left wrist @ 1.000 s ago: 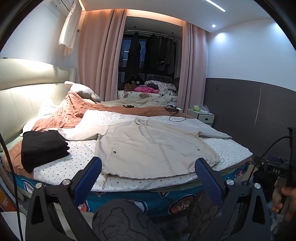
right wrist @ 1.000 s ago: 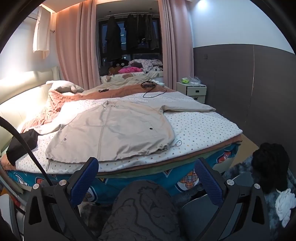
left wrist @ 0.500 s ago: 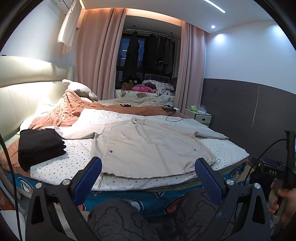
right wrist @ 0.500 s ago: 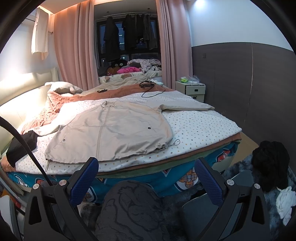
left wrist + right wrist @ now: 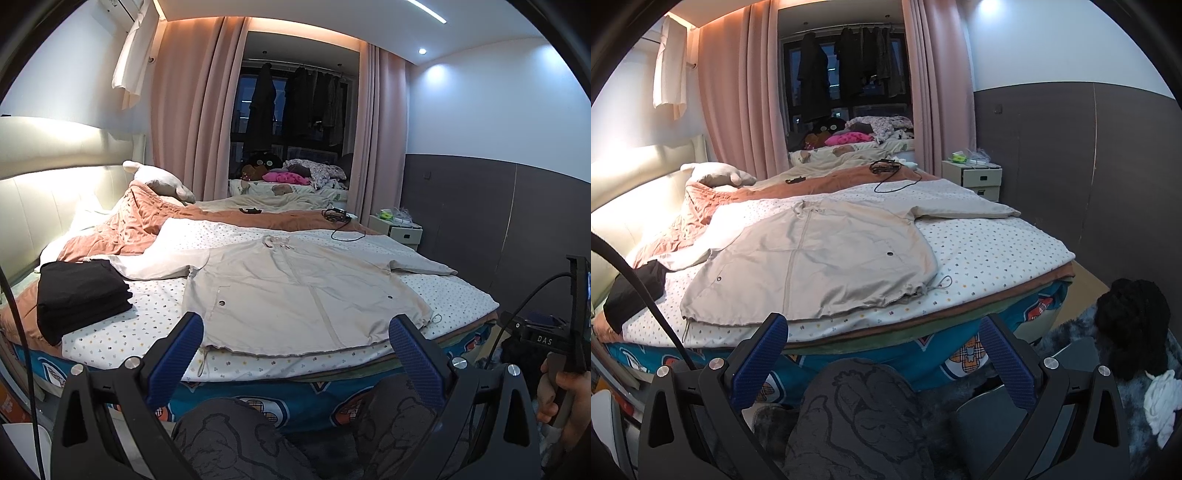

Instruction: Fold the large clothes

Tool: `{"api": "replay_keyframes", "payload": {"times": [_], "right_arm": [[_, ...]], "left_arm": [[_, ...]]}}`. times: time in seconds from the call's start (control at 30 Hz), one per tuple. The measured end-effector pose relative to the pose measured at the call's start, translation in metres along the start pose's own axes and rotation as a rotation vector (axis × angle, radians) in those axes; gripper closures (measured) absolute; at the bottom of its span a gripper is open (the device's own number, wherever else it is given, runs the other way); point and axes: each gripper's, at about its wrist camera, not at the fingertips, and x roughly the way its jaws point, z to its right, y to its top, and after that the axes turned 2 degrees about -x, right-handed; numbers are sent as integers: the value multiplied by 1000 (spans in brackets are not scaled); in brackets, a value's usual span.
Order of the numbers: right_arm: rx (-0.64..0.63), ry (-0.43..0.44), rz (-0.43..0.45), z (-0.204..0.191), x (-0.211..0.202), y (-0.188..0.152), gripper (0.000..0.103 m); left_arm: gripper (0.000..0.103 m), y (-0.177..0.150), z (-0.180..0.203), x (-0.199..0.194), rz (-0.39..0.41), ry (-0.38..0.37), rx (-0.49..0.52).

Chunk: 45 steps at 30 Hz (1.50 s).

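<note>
A large beige jacket lies spread flat, front up, on the dotted bedsheet, sleeves out to both sides. It also shows in the right wrist view. My left gripper is open and empty, held back from the bed's near edge, just short of the jacket's hem. My right gripper is open and empty, lower, in front of the bed's side and below the hem. The other hand-held gripper shows at the far right of the left wrist view.
A folded black garment lies on the bed's left. A rust blanket and pillow lie behind. A black cable lies at the far side. A nightstand stands at the wall. My knees are below the grippers.
Both views have shifted slightly: the bed and jacket sit a little higher and nearer in the frames. Both grippers stay open and the jacket has not moved.
</note>
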Motion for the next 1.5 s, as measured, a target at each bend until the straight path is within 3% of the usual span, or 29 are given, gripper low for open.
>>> {"api": "replay_keyframes", "payload": {"times": [1.13, 1.5], "right_arm": [[-30, 33, 21, 3, -25, 2, 0], [4, 80, 9, 12, -9, 3, 0]], "left_arm": [[0, -1, 0, -20, 8, 2, -3], [0, 7, 0, -15, 0, 39, 7]]}}
